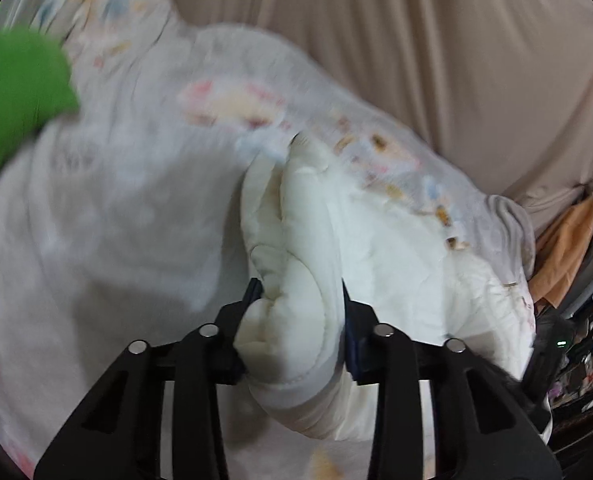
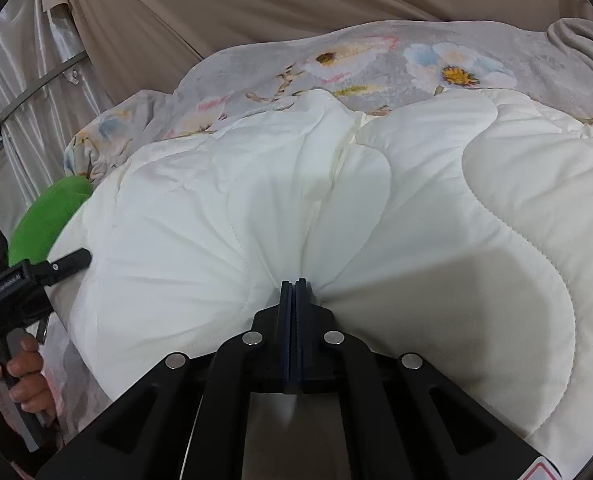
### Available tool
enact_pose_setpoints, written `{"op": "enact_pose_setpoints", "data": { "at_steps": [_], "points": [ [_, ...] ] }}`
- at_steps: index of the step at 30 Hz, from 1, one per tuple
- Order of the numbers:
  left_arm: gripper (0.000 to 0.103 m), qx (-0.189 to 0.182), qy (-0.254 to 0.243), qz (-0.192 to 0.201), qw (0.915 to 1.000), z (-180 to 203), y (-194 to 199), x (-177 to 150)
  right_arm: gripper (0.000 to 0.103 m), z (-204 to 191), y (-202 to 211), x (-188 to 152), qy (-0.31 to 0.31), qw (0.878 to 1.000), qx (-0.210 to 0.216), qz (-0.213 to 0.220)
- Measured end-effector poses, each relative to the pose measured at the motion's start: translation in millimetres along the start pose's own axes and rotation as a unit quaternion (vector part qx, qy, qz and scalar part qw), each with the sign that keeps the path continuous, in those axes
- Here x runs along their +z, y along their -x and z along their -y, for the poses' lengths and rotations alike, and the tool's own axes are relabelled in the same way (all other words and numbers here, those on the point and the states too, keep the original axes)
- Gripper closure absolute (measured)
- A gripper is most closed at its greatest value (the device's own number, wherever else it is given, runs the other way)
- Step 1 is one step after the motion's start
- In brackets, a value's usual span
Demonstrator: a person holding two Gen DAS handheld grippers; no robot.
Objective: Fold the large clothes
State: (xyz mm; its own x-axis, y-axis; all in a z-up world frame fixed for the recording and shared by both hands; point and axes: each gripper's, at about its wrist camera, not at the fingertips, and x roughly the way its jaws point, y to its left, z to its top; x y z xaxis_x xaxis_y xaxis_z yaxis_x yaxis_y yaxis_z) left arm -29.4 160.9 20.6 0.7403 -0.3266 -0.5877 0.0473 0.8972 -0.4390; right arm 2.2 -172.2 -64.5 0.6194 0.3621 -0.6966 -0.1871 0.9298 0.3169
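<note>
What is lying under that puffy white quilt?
Under the white quilt a grey flowered sheet shows along its far edge, and a green cushion pokes out at the left. Whatever lies beneath its middle is covered.

The left claw [image 1: 301, 300] pinches a thick fold of the white quilt [image 1: 296, 248] beside a green cushion [image 1: 16, 96]
</note>
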Motion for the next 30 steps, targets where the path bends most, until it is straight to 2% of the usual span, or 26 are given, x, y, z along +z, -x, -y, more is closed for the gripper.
{"op": "enact_pose_setpoints", "data": {
  "at_steps": [3, 8, 11, 13, 16, 19, 22, 25, 27, 29, 30],
  "points": [
    [0.078, -0.034, -0.051, 0.04, 0.9973, 45, 28, 11, 0.103, -1, 0, -2, 0.0, 1.0, -0.002, 0.004],
    [0.08, -0.105, -0.131, 0.073, 0.9831, 125, 58, 9, 0.103, 4, 14, -5, -0.021, 1.0, 0.01, 0.018],
    [0.081, -0.14, -0.171, 0.068, 0.9729, 163, 63, -1, 0.101, 4, 50, -18, -0.034, 0.998, 0.035, 0.042],
    [0.081, -0.164, -0.193, 0.058, 0.9657, 185, 62, -10, 0.101, 5, 66, -32, -0.04, 0.997, 0.046, 0.042],
    [0.081, -0.191, -0.229, 0.036, 0.9539, 222, 50, -28, 0.102, 10, 59, -55, -0.057, 0.996, 0.067, 0.005],
    [0.082, -0.195, -0.263, 0.008, 0.9448, 257, 24, -49, 0.103, 19, 49, -67, -0.085, 0.993, 0.08, 0.004],
    [0.083, -0.18, -0.293, -0.022, 0.9389, 287, -8, -69, 0.103, 32, 52, -69, -0.124, 0.984, 0.132, -0.001],
    [0.083, -0.166, -0.305, -0.048, 0.9366, 304, -35, -86, 0.103, 47, 67, -83, -0.157, 0.973, 0.168, -0.001],
    [0.083, -0.157, -0.314, -0.053, 0.9349, 312, -45, -96, 0.103, 59, 83, -94, -0.168, 0.971, 0.168, 0.006],
    [0.083, -0.147, -0.327, -0.055, 0.9319, 320, -54, -107, 0.098, 75, 100, -106, -0.182, 0.972, 0.15, 0.013],
    [0.083, -0.143, -0.333, -0.056, 0.9303, 324, -58, -112, 0.091, 86, 111, -114, -0.195, 0.971, 0.14, 0.018]
  ]
}}
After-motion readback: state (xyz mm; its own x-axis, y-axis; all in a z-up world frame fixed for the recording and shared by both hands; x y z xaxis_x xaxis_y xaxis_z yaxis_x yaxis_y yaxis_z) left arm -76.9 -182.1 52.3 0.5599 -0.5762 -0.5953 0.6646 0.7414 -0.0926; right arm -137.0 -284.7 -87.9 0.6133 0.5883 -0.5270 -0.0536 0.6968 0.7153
